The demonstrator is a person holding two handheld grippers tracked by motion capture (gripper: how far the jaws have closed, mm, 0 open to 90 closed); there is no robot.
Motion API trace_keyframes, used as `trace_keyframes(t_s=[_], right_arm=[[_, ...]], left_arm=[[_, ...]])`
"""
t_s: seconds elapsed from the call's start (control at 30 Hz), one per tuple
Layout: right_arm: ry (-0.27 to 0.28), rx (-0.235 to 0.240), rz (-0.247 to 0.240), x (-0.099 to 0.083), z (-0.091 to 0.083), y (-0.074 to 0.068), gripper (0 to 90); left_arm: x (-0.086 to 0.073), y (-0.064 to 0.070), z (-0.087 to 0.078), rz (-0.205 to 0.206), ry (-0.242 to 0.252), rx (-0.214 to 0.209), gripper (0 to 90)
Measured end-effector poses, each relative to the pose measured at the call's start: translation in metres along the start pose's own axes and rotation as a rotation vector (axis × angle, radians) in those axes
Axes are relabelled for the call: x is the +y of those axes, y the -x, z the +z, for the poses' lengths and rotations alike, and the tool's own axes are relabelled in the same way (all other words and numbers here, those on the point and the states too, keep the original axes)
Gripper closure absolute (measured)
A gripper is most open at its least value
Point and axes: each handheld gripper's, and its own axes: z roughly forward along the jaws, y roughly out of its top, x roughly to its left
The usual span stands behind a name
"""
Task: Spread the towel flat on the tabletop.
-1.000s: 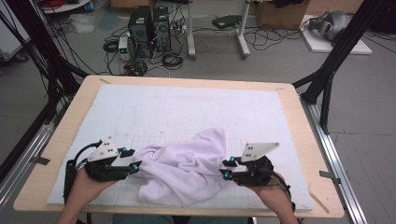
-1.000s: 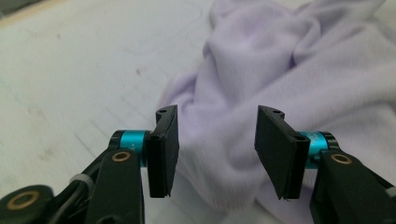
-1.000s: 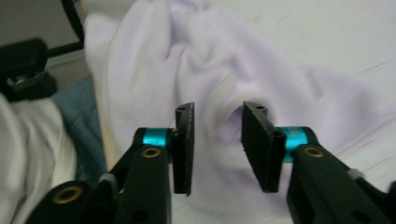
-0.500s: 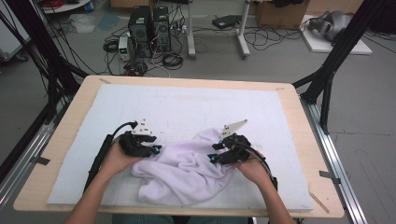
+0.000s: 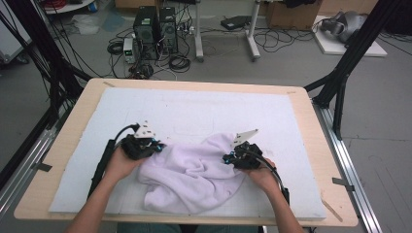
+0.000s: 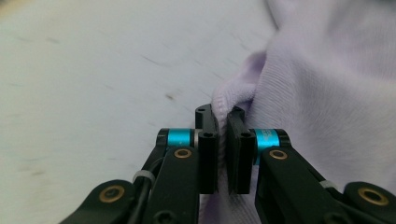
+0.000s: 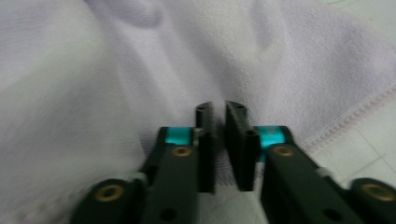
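So both my hands have come in and forward over the last second. They were out at the two near ends of the crumpled pale lilac terry-cloth towel (image 5: 192, 172), and now they sit higher up on it, one at each upper side of the heap. The towel itself has bunched up a bit taller between them, and it sits toward my edge of the white foam mat (image 5: 194, 109) that covers the wooden bench (image 5: 63, 145).

My left hand-held gripper (image 6: 222, 116) is pinched nearly closed on a folded hem at the towel's left edge, with cloth squeezed right between the jaws. My right hand-held gripper (image 7: 218, 109) has its jaws almost together too, on the towel's right side near the stitched border. I think there's fabric in that slot, but it's blurry.

My guess is I've got two edge grips now, so lifting and spreading it flat comes next.
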Motion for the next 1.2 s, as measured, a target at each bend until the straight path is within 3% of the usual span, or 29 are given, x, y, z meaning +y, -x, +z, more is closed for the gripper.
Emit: trace_keyframes(t_s=[0.07,0.13,0.23,0.37,0.4,0.43,0.47,0.57,0.6,0.67,0.73,0.87,0.93,1.07,1.13,1.2], right_arm=[[-0.002,-0.004,-0.001,0.0,-0.001,-0.001,87.2],[0.01,0.001,-0.001,0.0,-0.003,-0.001,87.4],[0.018,0.019,-0.006,-0.001,-0.009,-0.005,87.5],[0.008,0.05,-0.011,-0.005,-0.011,-0.008,87.4],[0.012,0.057,-0.014,-0.004,-0.014,-0.008,87.2],[0.034,0.05,-0.016,-0.003,-0.018,-0.008,86.6],[0.087,0.045,-0.007,0.001,-0.027,-0.004,82.6],[0.121,0.019,0.003,0.005,-0.032,0.002,77.1],[0.128,0.009,0.007,0.007,-0.032,0.005,70.9],[0.125,-0.019,0.022,0.008,-0.025,0.014,59.8],[0.118,-0.028,0.028,0.007,-0.02,0.017,57.2],[0.069,-0.05,0.058,0.003,-0.004,0.029,56.0],[0.044,-0.054,0.064,0.002,0.004,0.032,57.9],[0.053,-0.051,0.057,0.002,0.007,0.032,72.3],[0.055,-0.023,0.058,0.002,0.007,0.033,83.5],[0.051,-0.018,0.051,0.003,0.007,0.031,86.7]], left_arm=[[0.0,-0.008,-0.017,-0.045,0.075,0.059,84.2],[-0.002,-0.014,-0.031,-0.084,0.115,0.091,84.2],[-0.015,-0.017,-0.037,-0.097,0.073,0.099,84.0],[-0.044,-0.021,-0.026,-0.134,-0.08,0.054,81.9],[-0.049,-0.022,-0.024,-0.146,-0.087,0.042,78.9],[-0.051,-0.023,-0.023,-0.164,-0.08,0.036,64.6],[-0.05,-0.025,-0.024,-0.168,-0.073,0.041,58.1],[-0.039,-0.025,-0.028,-0.158,0.0,0.025,53.1],[-0.035,-0.025,-0.027,-0.146,0.012,0.018,50.6],[-0.029,-0.024,-0.021,-0.124,0.013,0.007,47.6],[-0.029,-0.025,-0.01,-0.129,-0.021,0.001,47.5],[-0.036,-0.029,0.011,-0.136,-0.119,-0.039,52.7],[-0.038,-0.027,0.018,-0.122,-0.157,-0.057,61.0],[-0.038,-0.025,0.021,-0.098,-0.155,-0.08,78.5],[-0.037,-0.024,0.02,-0.087,-0.157,-0.074,81.9],[-0.036,-0.022,0.019,-0.075,-0.152,-0.058,83.0]])
